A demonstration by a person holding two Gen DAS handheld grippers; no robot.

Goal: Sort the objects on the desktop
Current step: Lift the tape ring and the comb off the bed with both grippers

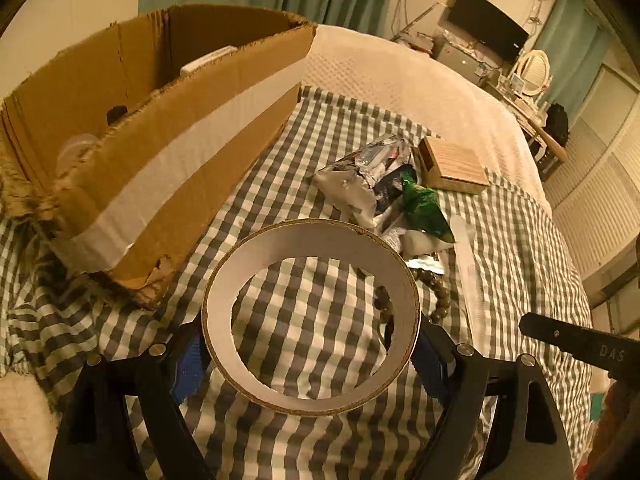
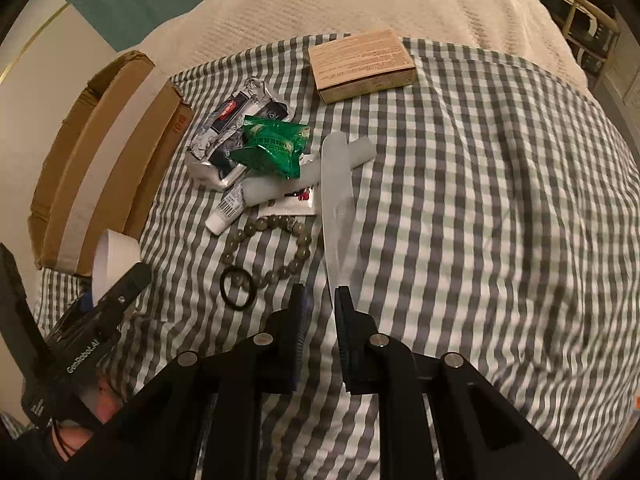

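Cardboard tape ring (image 1: 310,316) pinched in left gripper (image 1: 310,354) beside box (image 1: 160,152) edge, right gripper (image 2: 320,300) narrowly spread (bare checked cloth (image 2: 500,200) rightward).

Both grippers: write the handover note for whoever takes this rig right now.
Left gripper: shut on the tape roll, held above the checked cloth, next to the carton.
Right gripper: open, empty, tips at the near end of the clear sleeve.
Carton: already holds a few items; I cannot tell what they are.
Still on the cloth: foil pack, green packet, white tube, bead bracelet, black ring, tan box, clear sleeve.
Likely next: drop the roll in the carton, then clear the pile.
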